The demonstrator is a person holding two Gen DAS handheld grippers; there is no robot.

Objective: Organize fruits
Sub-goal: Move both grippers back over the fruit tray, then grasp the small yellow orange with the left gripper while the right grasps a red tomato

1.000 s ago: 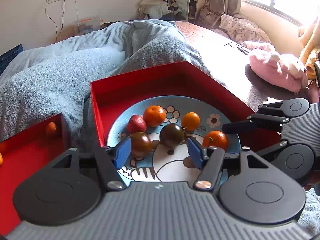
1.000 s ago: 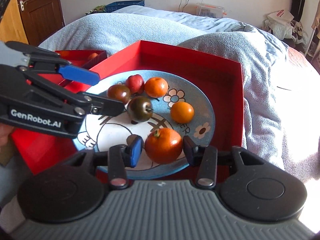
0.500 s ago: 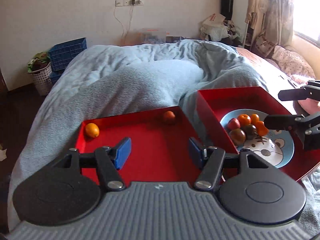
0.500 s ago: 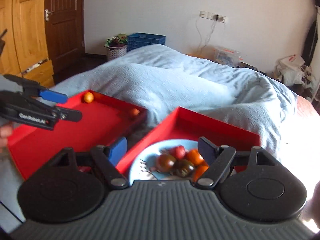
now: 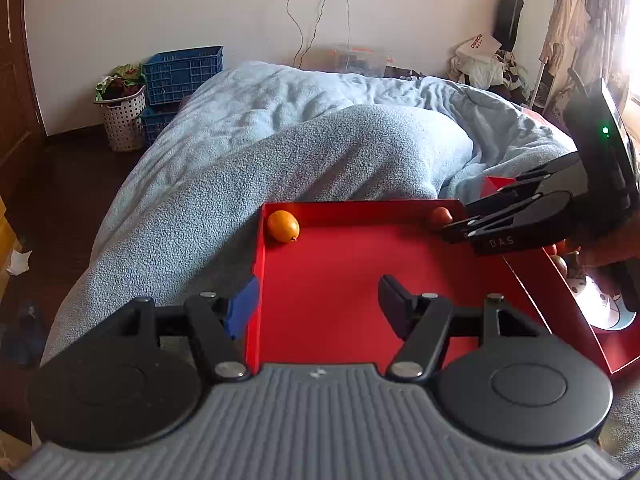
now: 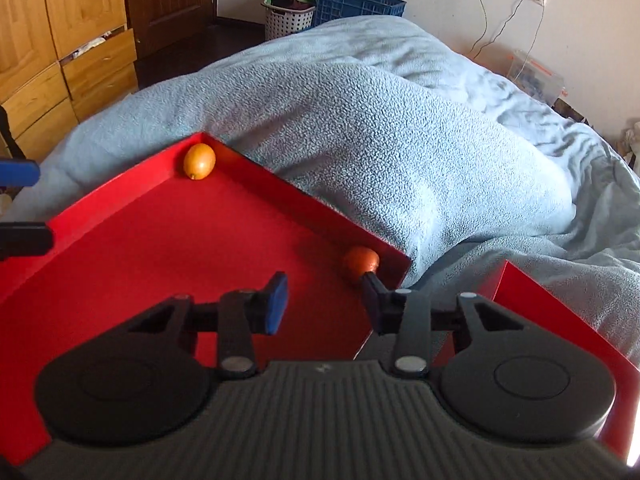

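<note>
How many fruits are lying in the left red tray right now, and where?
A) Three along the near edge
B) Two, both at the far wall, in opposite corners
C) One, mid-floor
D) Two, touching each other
B: the orange fruit and the red-orange fruit sit in opposite far corners of the left red tray.

The red tray (image 5: 360, 280) had a smooth, matt finish. The blanket (image 5: 320, 152) was nubby blue fleece cloth. The left gripper (image 5: 316, 306) was matt black plastic with ribbed grey housing. The orange fruit (image 5: 283, 225) looked smooth, slightly glossy.
</note>
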